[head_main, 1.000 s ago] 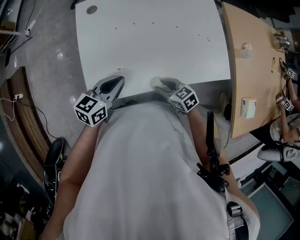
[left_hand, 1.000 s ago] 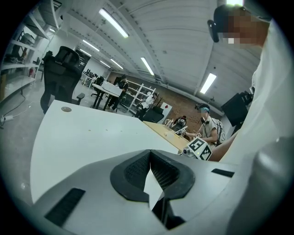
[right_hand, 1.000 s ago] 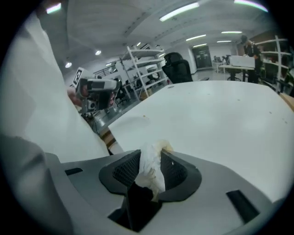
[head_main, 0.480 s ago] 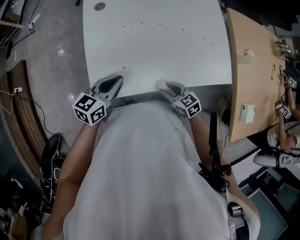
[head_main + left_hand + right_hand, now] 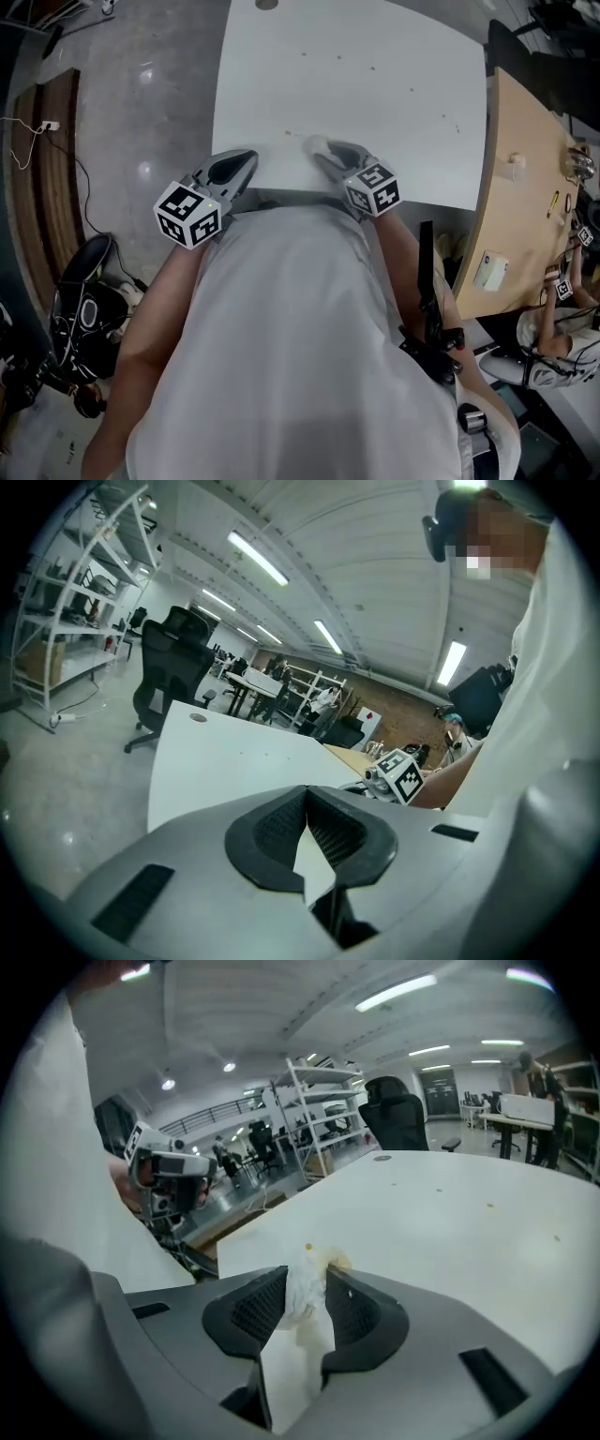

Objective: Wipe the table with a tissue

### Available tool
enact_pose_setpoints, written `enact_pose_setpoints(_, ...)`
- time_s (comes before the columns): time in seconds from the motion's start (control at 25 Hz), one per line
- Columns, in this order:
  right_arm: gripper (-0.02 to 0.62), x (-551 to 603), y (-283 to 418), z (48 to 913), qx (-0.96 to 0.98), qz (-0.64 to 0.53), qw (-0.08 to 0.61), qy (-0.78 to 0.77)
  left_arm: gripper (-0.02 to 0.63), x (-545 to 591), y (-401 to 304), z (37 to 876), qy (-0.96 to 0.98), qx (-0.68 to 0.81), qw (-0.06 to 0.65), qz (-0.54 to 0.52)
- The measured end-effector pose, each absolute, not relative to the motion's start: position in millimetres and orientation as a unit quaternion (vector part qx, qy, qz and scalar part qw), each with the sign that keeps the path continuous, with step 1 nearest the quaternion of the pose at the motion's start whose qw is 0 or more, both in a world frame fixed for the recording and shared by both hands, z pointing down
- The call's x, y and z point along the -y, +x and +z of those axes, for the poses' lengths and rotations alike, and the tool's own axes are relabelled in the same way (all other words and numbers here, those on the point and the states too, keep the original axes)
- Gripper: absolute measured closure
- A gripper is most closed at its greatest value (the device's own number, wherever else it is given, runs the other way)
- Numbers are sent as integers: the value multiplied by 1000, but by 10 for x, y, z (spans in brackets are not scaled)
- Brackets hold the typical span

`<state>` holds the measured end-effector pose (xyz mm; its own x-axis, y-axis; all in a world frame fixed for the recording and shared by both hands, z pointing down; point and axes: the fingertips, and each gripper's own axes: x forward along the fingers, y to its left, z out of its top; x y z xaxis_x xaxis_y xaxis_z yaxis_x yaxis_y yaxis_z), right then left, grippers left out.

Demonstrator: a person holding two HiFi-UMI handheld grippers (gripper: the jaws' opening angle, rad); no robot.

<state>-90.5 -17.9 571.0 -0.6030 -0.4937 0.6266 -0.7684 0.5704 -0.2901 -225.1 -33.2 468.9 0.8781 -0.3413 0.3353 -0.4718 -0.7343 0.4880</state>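
A big white worktop [image 5: 375, 94] is standing on a grey floor [image 5: 141, 122] in a bright room with white shelves [image 5: 56, 621] and a black chair [image 5: 173, 658]. A few tiny spots [image 5: 372, 68] are sitting on the worktop. The right tongs [image 5: 323, 148] are squeezing a crumpled white tissue [image 5: 302, 1297] with a little yellow on it, and they are holding it over the worktop near its close edge. The left tongs [image 5: 246, 161] are hanging by the close left corner, near the right ones. Their tips are pressing together with nothing between them. Both tongs are pointing away from the person's white shirt [image 5: 300, 356].
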Motion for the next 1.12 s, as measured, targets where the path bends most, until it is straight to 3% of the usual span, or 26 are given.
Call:
enact_pose_setpoints(0.36, 466, 545, -864, 5823, 854, 217, 388, 271, 600, 202, -2953, 4688, 888, 335, 306, 75)
enact_pose_setpoints(1.12, 463, 552, -1070, 6002, 859, 270, 344, 267, 600, -27, -3316, 4876, 848, 409, 332, 54)
